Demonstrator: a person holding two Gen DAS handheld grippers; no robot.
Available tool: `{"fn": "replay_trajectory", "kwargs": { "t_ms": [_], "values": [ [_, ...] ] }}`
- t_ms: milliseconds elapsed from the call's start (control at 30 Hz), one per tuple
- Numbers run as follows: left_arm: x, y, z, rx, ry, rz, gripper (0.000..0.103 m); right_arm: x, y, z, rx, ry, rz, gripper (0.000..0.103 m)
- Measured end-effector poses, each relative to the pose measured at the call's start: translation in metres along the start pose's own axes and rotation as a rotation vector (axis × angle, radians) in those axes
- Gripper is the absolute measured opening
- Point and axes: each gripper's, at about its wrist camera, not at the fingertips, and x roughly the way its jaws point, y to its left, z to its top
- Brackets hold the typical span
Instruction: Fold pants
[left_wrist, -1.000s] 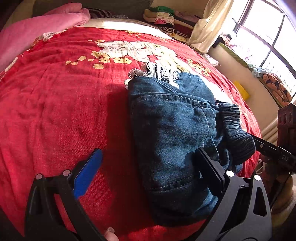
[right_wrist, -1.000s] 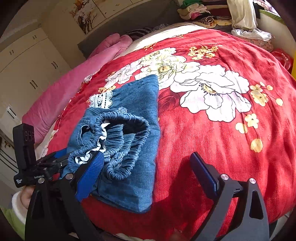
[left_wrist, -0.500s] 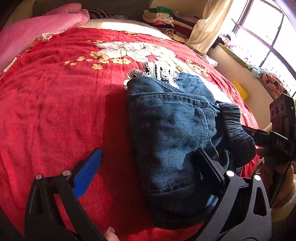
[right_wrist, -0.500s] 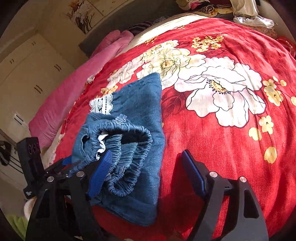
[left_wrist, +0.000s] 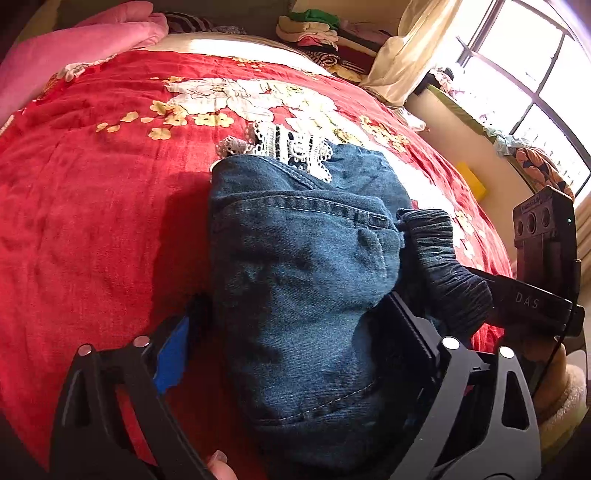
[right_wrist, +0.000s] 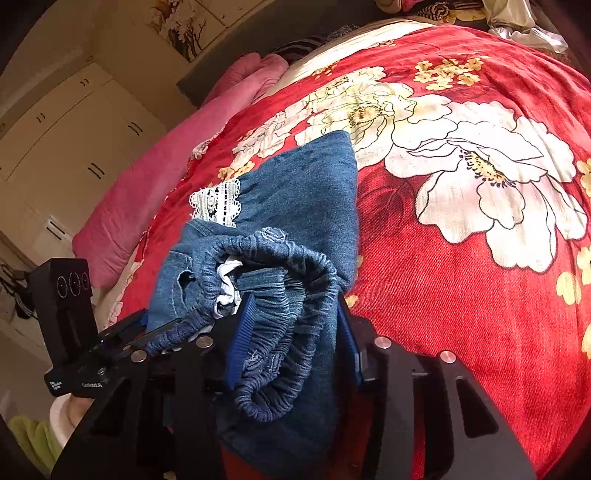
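Note:
Small blue denim pants (left_wrist: 303, 266) with a white lace cuff (left_wrist: 284, 146) lie folded on a red flowered bedspread (left_wrist: 92, 206). My left gripper (left_wrist: 291, 332) has its jaws closed in on the near end of the pants, squeezing the denim between them. My right gripper (right_wrist: 291, 325) is shut on the elastic waistband (right_wrist: 280, 295) and the folded layers under it. The pants (right_wrist: 306, 192) run away from it, with the lace cuff (right_wrist: 218, 203) on the far left. Each gripper shows in the other's view, the right one (left_wrist: 528, 299) and the left one (right_wrist: 110, 350).
A pink quilt (left_wrist: 74, 48) lies at the bed's far left. Stacked clothes (left_wrist: 321, 33) sit at the head. A window (left_wrist: 524, 66) and a low wall (left_wrist: 461, 147) are on the right. White wardrobes (right_wrist: 55, 140) stand beyond the bed's left side.
Both grippers were open around the pants. Both have moved in and closed on the near end: the left on the denim, the right on the waistband.

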Motion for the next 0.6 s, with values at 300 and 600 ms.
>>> {"fn": "replay_trajectory", "kwargs": {
  "t_ms": [300,600],
  "values": [
    [-0.014,-0.016,0.003,0.042,-0.014,-0.008,0.029,-0.017,0.023,-0.004,-0.078,-0.064,-0.049,0.029],
    [-0.039,-0.029,0.014,0.058,-0.075,-0.026,0.020,-0.040,0.045,0.001,-0.137,-0.116,-0.048,0.027]
  ]
}}
